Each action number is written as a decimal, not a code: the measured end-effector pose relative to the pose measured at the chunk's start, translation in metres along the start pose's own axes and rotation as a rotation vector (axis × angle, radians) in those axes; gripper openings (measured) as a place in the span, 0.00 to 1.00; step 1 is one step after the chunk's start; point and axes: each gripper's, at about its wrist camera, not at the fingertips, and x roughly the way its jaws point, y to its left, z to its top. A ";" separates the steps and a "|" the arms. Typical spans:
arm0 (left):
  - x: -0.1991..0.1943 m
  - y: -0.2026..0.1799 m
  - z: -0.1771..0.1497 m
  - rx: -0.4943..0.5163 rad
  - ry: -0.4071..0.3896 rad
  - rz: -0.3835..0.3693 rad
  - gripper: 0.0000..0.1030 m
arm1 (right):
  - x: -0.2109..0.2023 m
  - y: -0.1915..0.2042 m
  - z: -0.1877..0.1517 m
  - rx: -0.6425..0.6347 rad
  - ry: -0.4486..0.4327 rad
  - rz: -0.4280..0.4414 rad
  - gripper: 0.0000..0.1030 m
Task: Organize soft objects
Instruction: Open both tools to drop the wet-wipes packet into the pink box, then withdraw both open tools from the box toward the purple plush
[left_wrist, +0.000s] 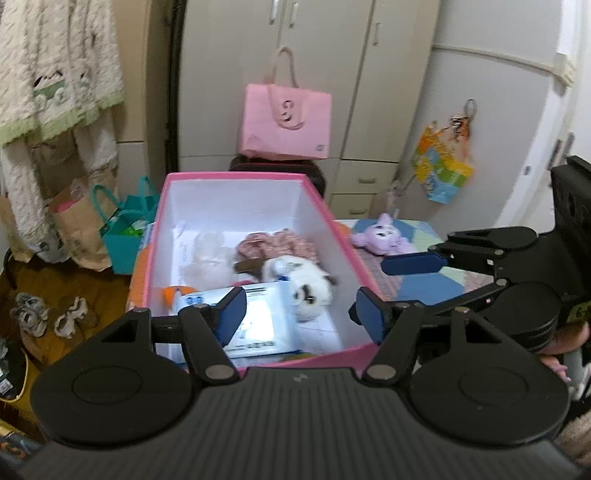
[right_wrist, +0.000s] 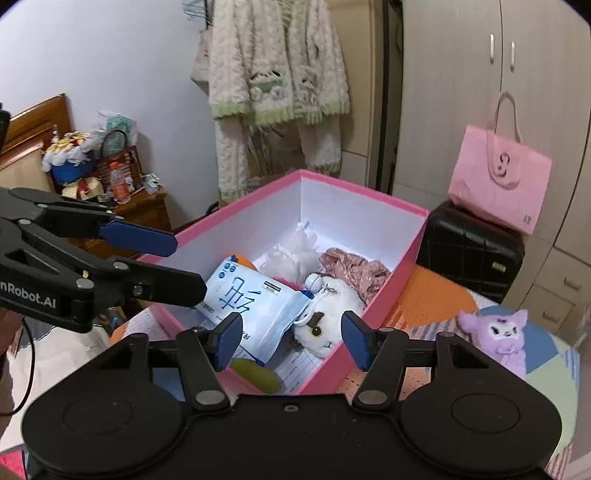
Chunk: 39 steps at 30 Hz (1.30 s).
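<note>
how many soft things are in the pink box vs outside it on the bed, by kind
In the pink box:
plush toys: 1, white
tissue packs: 1, blue-and-white
floral pink fabric items: 1
fluffy white items: 1
On the bed outside:
plush toys: 1, purple
Total: 5

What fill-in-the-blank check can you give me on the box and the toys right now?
1. The white plush lies inside the ____ box.
2. The purple plush sits ____ the box, on the patchwork cover.
3. Both the left gripper and the right gripper hold ____.

Missing words: pink; outside; nothing
</note>
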 end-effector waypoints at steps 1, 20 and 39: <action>-0.003 -0.004 0.000 0.005 -0.004 -0.008 0.64 | -0.007 -0.001 -0.001 -0.007 -0.011 0.001 0.63; 0.006 -0.100 0.010 0.155 0.000 -0.120 0.70 | -0.082 -0.047 -0.049 -0.046 -0.055 -0.105 0.75; 0.093 -0.162 0.023 0.193 0.003 -0.180 0.92 | -0.056 -0.136 -0.089 0.081 -0.076 -0.170 0.84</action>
